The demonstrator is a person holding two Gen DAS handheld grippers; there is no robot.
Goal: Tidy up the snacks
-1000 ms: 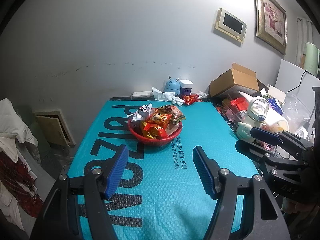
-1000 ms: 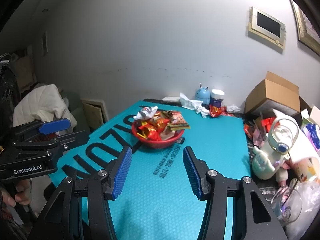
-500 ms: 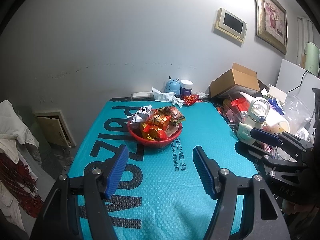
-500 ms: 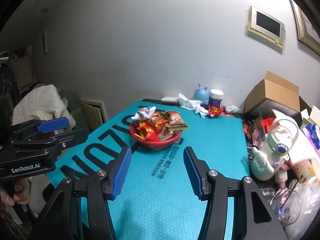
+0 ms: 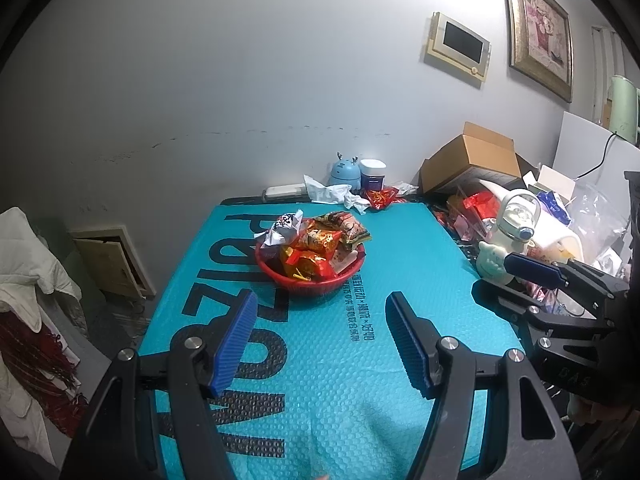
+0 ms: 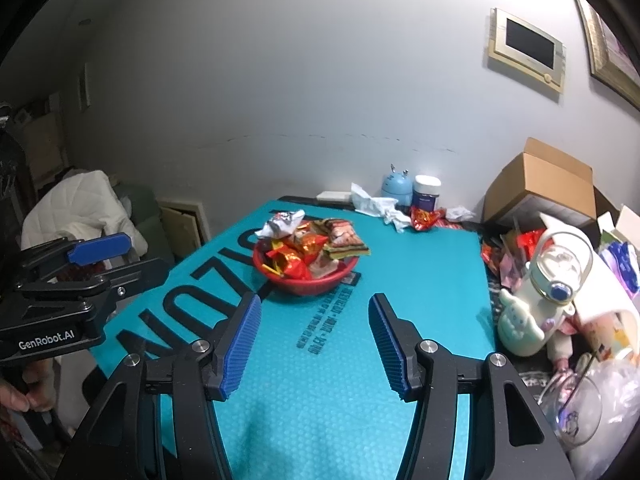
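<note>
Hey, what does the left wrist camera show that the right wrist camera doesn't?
Only the left wrist view shows the full framed painting, a green appliance and red fabric on the floor side. Only the right wrist view shows a clear glass cup and a white quilted jacket. Both share the red bowl of snacks, the teal mat, cardboard box and both open hand-held grippers, left and right.

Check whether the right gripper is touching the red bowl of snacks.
Apart. The right wrist view shows bare teal mat between the open right gripper and the red bowl.
</note>
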